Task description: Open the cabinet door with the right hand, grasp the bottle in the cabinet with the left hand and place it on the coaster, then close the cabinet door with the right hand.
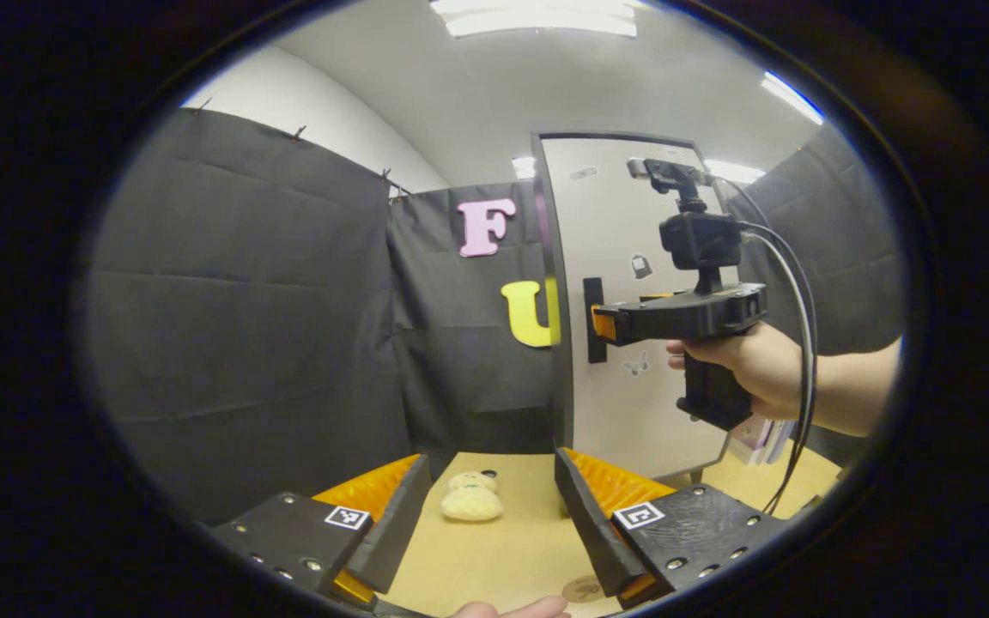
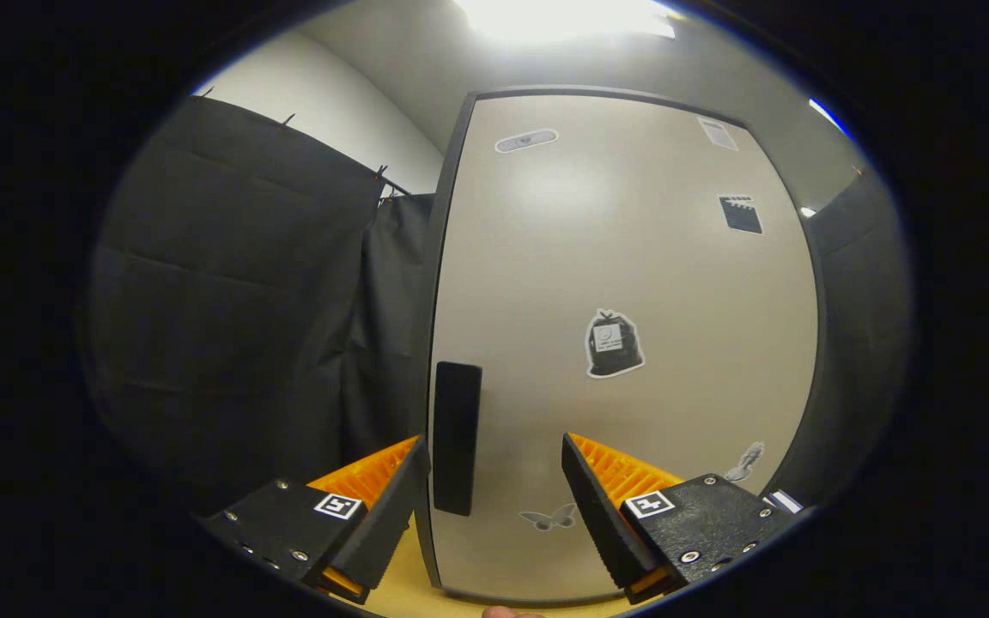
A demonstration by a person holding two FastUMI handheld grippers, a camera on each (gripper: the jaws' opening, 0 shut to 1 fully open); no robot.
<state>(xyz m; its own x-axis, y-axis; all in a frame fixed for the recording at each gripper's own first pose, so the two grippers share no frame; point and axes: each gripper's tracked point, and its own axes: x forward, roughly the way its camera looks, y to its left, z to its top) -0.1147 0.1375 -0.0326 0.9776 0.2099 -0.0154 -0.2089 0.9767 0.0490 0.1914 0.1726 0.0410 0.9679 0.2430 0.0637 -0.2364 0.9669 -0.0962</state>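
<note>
The cabinet door [image 2: 632,283] is pale with a dark frame, carries small stickers, and stands shut, hiding the inside. Its black vertical handle [image 2: 457,438] sits near the door's left edge. My right gripper [image 2: 494,481] is open right in front of the door, with the handle between its fingers, closer to the left one. In the left gripper view a hand holds that right gripper [image 1: 604,324] with its tips at the handle [image 1: 595,319] of the door [image 1: 632,386]. My left gripper [image 1: 490,515] hangs open and empty over the table. A round brown coaster [image 1: 582,589] lies just below its right finger.
A small cream plush toy [image 1: 471,498] lies on the wooden table [image 1: 494,558] in front of the cabinet. A few thin books or cards [image 1: 761,433] lean by the cabinet's right side. Black cloth walls close in the left and back.
</note>
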